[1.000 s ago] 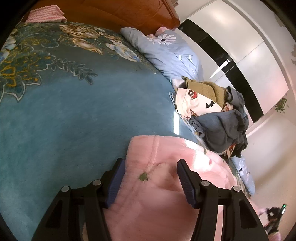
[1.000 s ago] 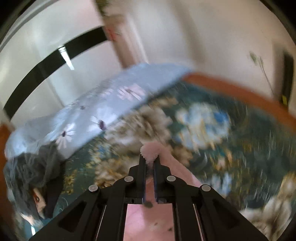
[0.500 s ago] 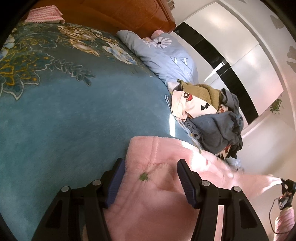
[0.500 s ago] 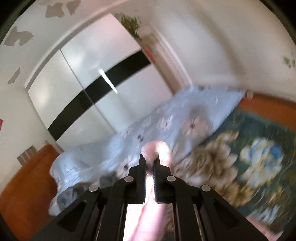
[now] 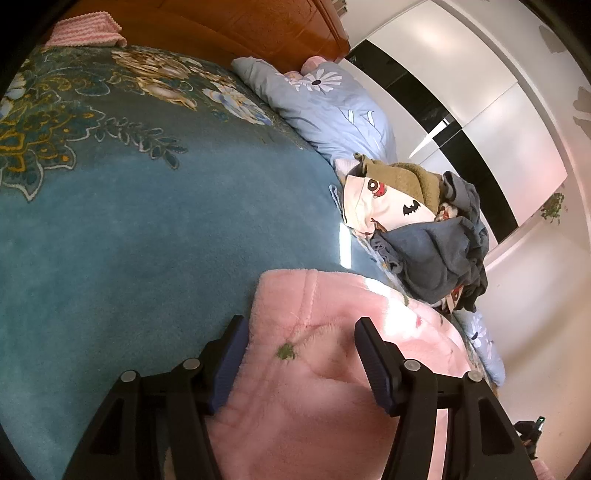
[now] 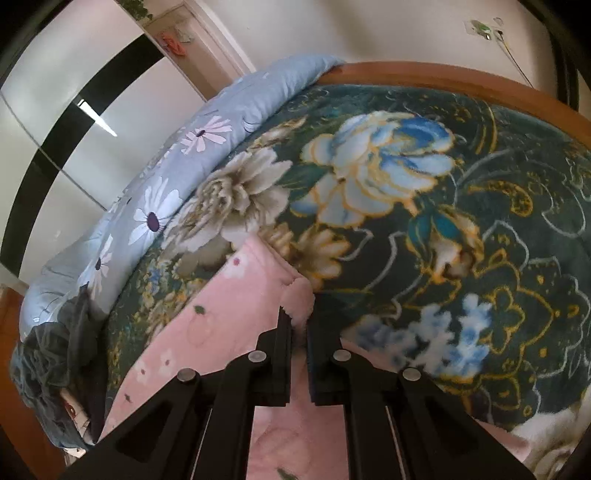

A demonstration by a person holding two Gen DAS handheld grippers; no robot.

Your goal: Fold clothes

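A fluffy pink garment with small flower and leaf prints lies flat on the teal floral blanket. My left gripper stands open above one end of it, fingers on either side of a green leaf mark, gripping nothing. In the right wrist view the same pink garment stretches away to the left over the blanket. My right gripper is shut on a corner of its hem, low over the blanket.
A heap of unfolded clothes in olive, cream and dark blue sits past the pink garment, next to a light blue daisy quilt. A wooden headboard and a pink knitted cloth lie at the far end. White wardrobe doors stand beyond.
My right gripper swung up high with the pink hem, then came back down to the blanket, laying the garment out flat. The left gripper has stayed still and open.
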